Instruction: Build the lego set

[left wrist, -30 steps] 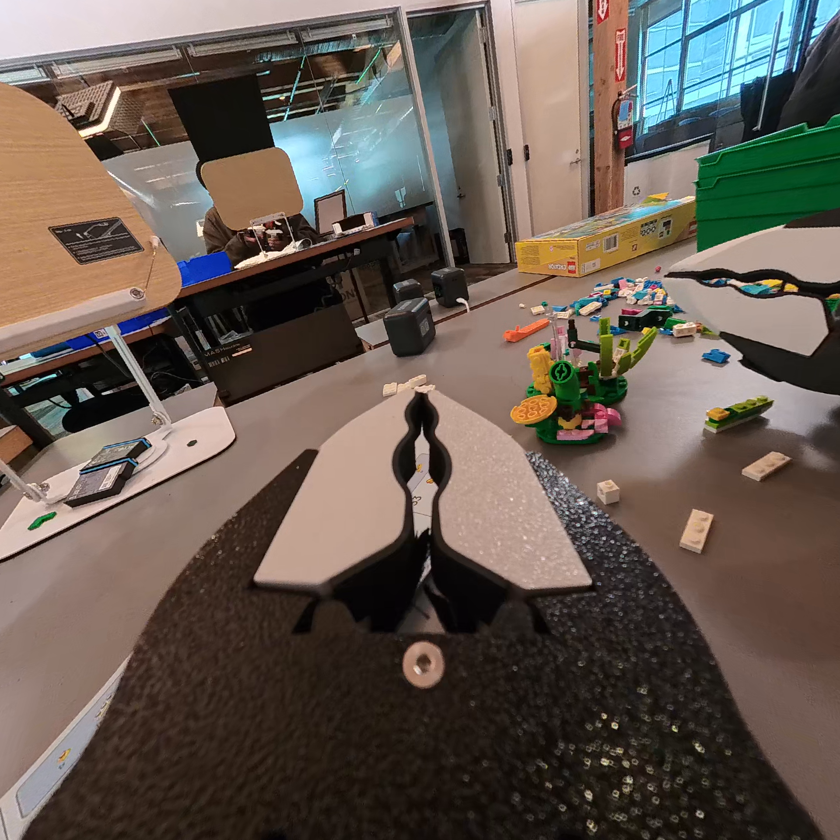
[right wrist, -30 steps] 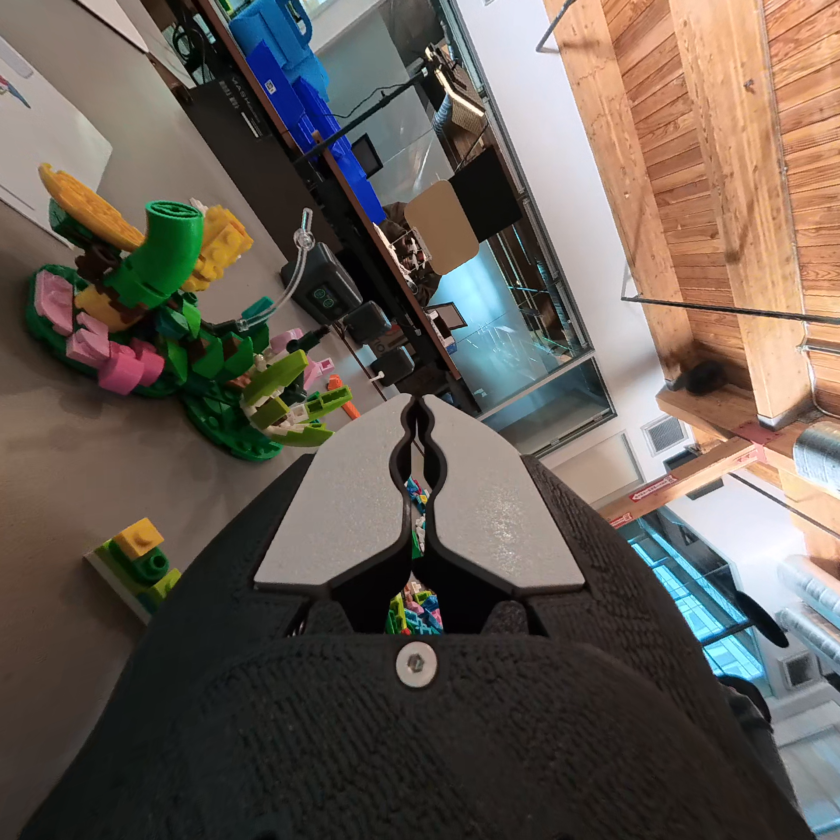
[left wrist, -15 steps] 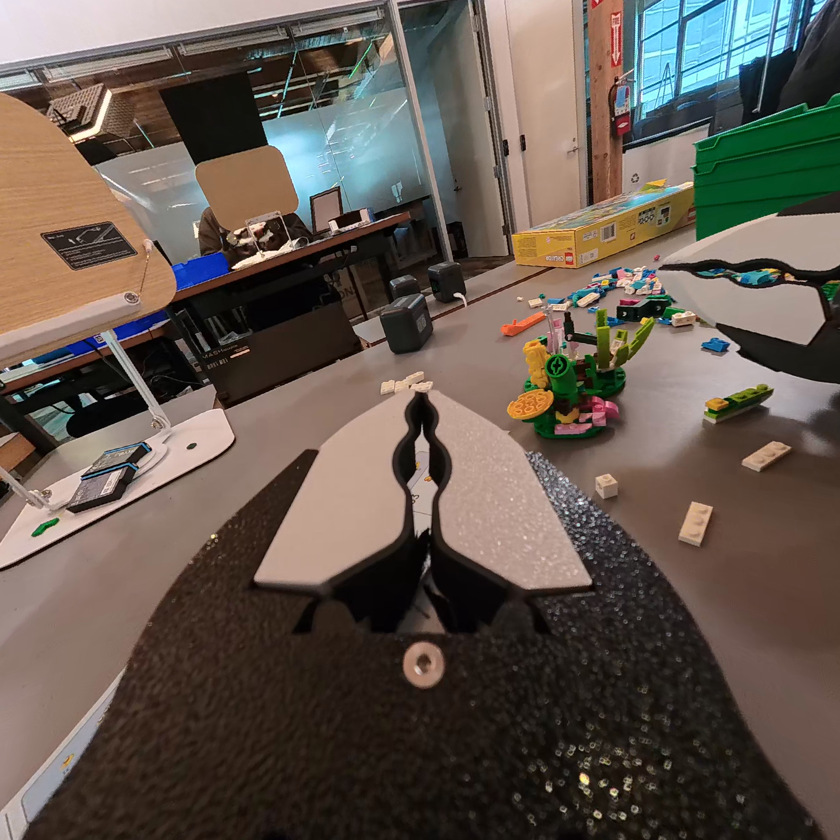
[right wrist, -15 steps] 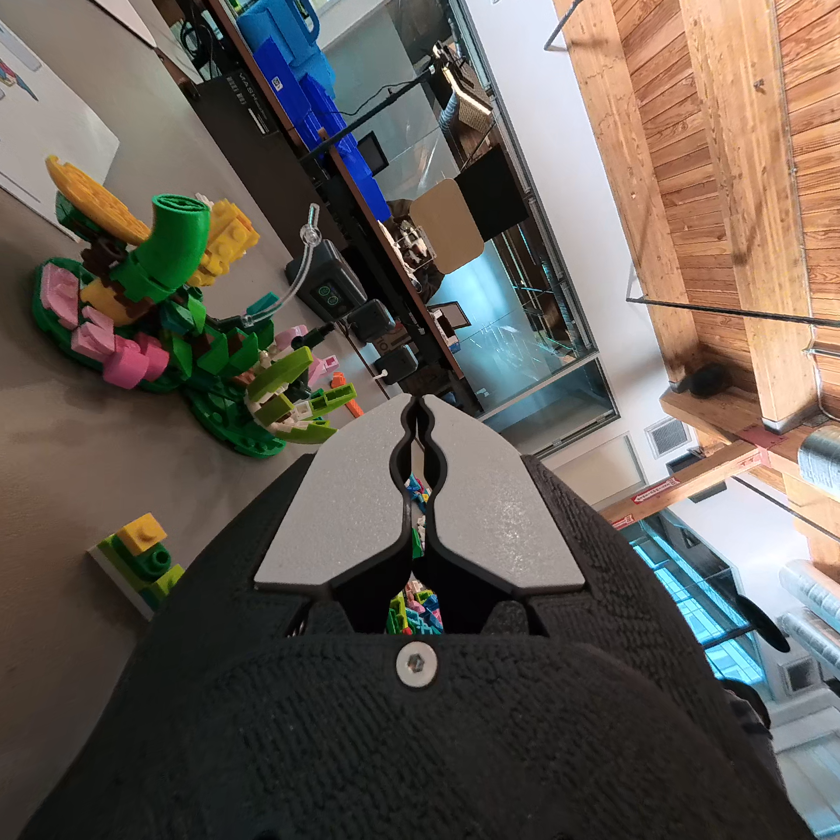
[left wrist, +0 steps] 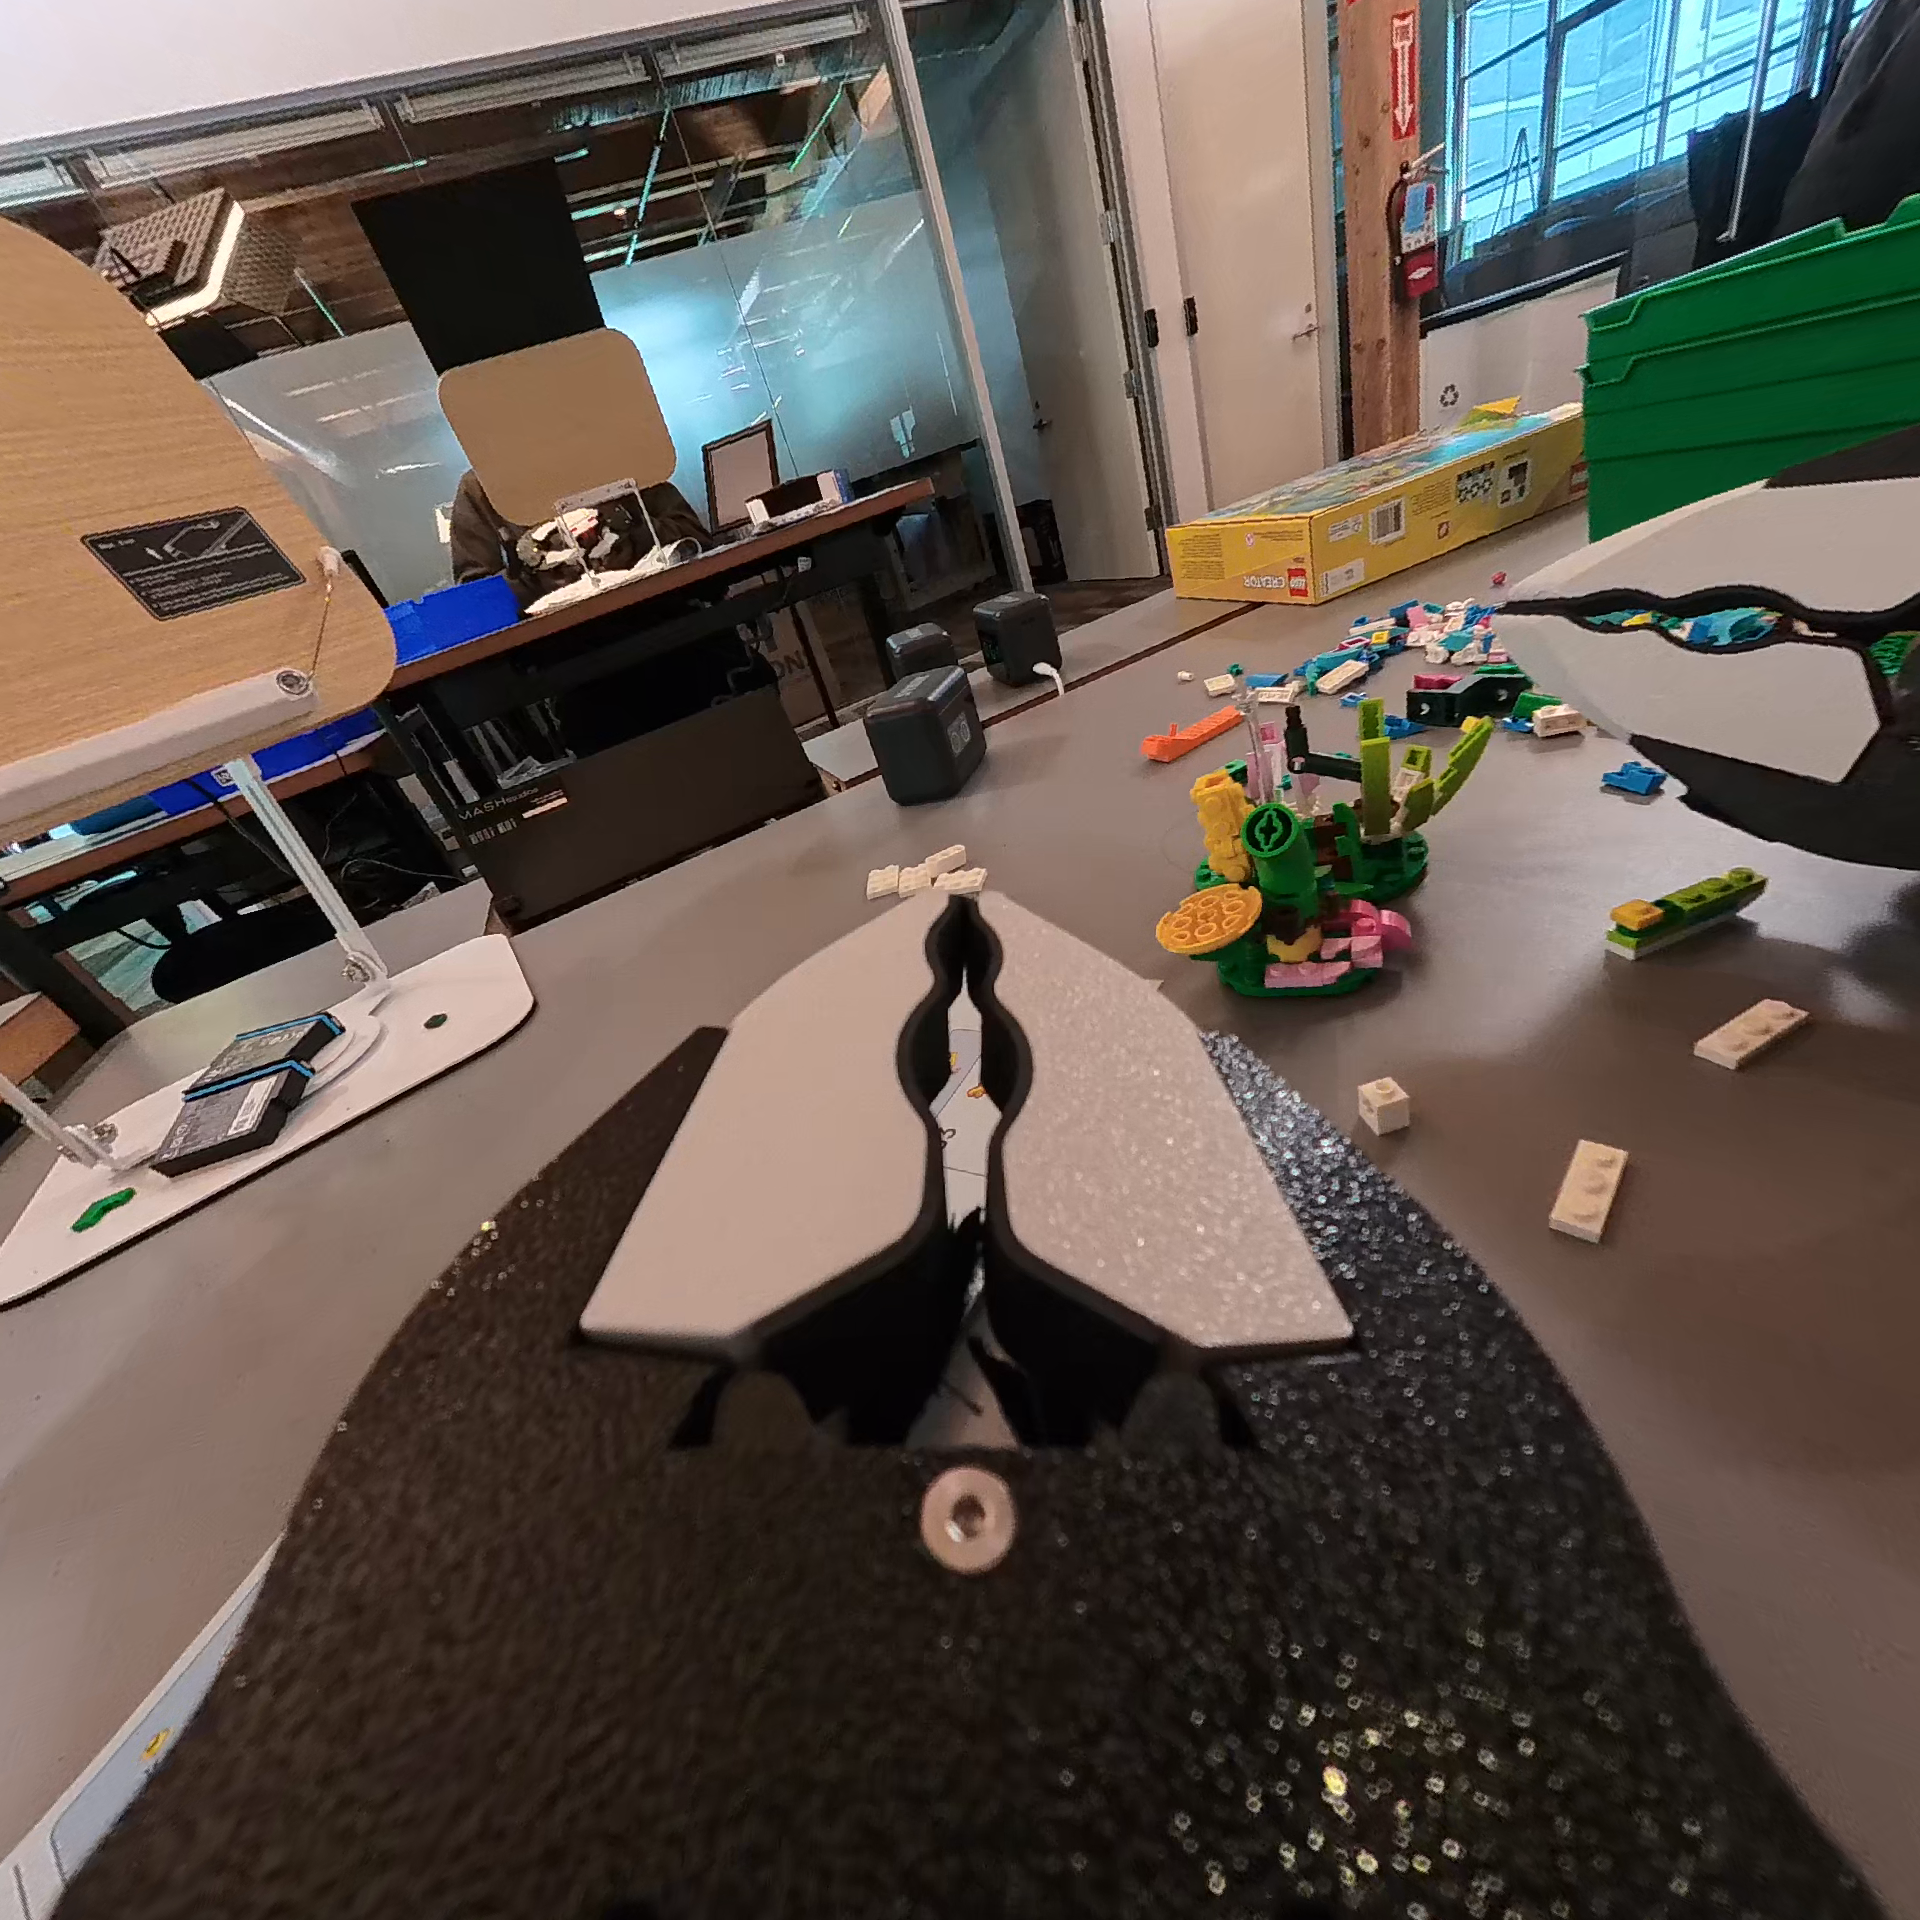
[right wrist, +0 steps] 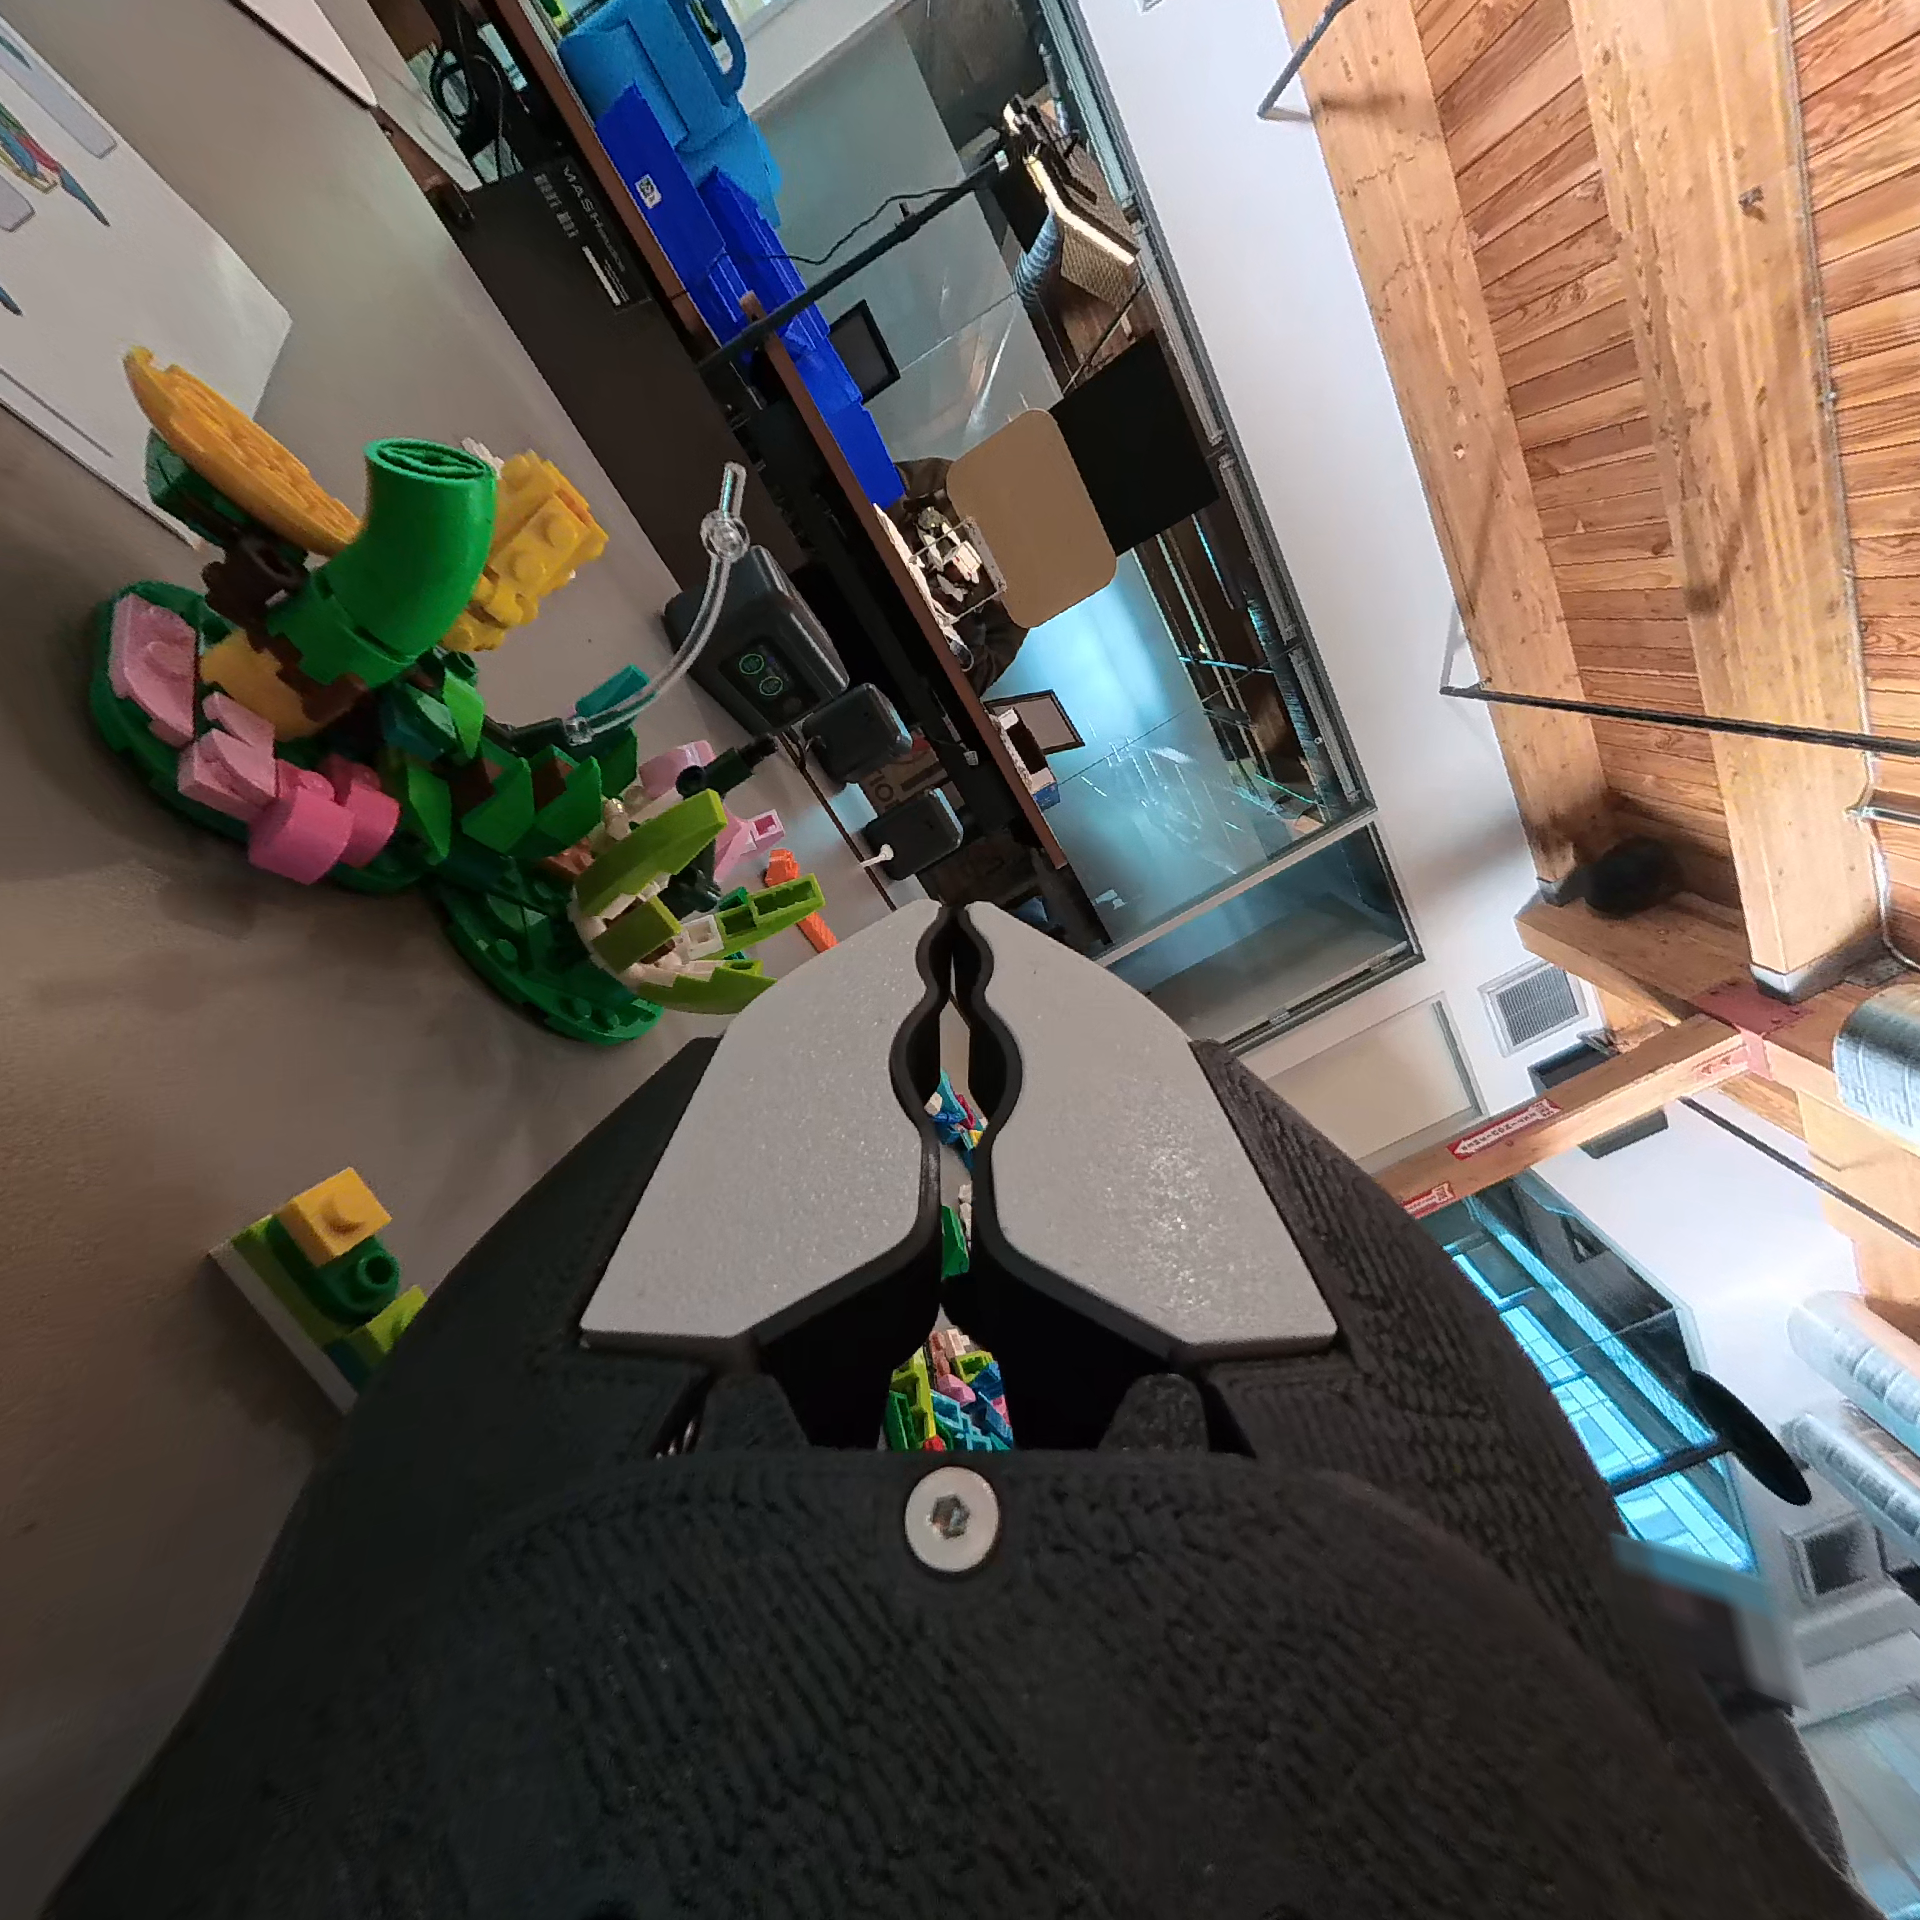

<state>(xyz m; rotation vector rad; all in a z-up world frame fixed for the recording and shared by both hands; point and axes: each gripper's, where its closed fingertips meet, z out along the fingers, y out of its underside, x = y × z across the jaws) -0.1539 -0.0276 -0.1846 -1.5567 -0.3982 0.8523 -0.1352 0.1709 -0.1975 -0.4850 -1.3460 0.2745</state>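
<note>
My left gripper (left wrist: 964, 906) is shut with nothing between its pads, held above the grey table (left wrist: 727, 956). A few white bricks (left wrist: 928, 876) lie just beyond its tips. A brick-built plant model (left wrist: 1299, 873) with a green pipe, a yellow disc and pink pieces stands to its right. My right gripper (left wrist: 1507, 608) shows at the right edge of that view, shut. In the right wrist view my right gripper (right wrist: 953, 914) is shut and empty, rolled on its side, with the plant model (right wrist: 395, 707) to its left and a small green and yellow stack (right wrist: 332, 1262) close by.
Loose white plates (left wrist: 1588, 1187) and a small white brick (left wrist: 1383, 1102) lie at the right. A pile of coloured bricks (left wrist: 1403, 644), a yellow box (left wrist: 1371, 530) and green bins (left wrist: 1756, 353) stand farther back. A white stand base (left wrist: 260, 1060) with dark packs is at the left. A person sits at a far desk. The tips of one gripper are about 20 centimetres away from the tips of the other.
The left view has drifted slightly, with the plant model shifting a little left and nearer. The right gripper has eased back slightly. Both grippers stay shut.
</note>
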